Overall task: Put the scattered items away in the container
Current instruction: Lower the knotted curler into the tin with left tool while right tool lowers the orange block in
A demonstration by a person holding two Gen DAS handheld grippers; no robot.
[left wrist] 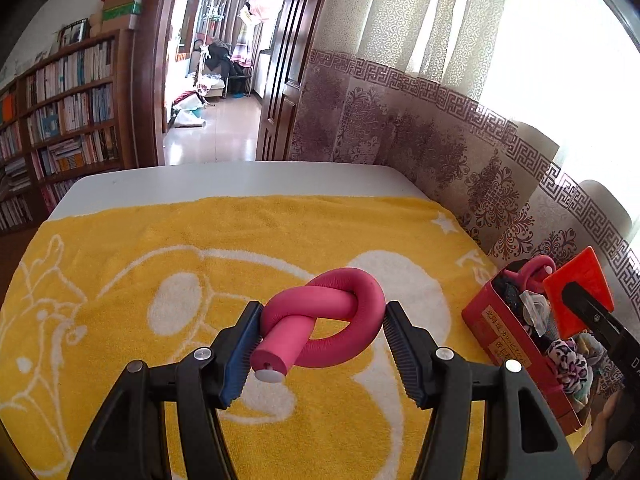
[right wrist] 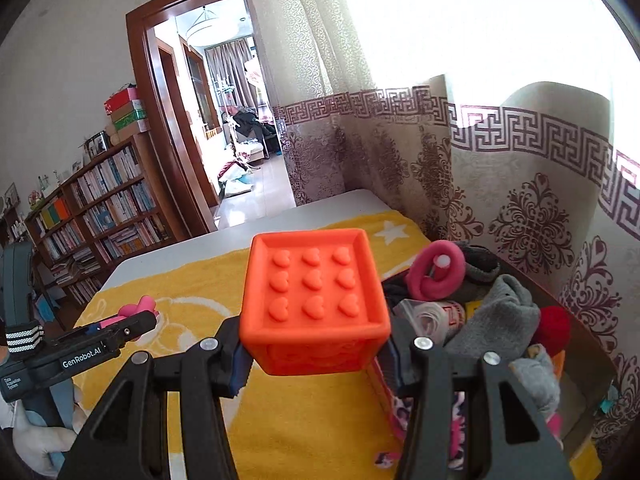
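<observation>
One orange block (right wrist: 316, 304) in right gripper (right wrist: 316, 360) — two pink curlers (right wrist: 436, 272).

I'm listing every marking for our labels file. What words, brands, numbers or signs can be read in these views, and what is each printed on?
"GenRobot.AI": white print on the side of the left gripper, seen from the right wrist.
"Data Acquisition System": tiny label on the same gripper; only roughly legible.
Chinese characters: label on the red tin; too blurred to read.
Book spines on the bookshelf: too small to read.
</observation>
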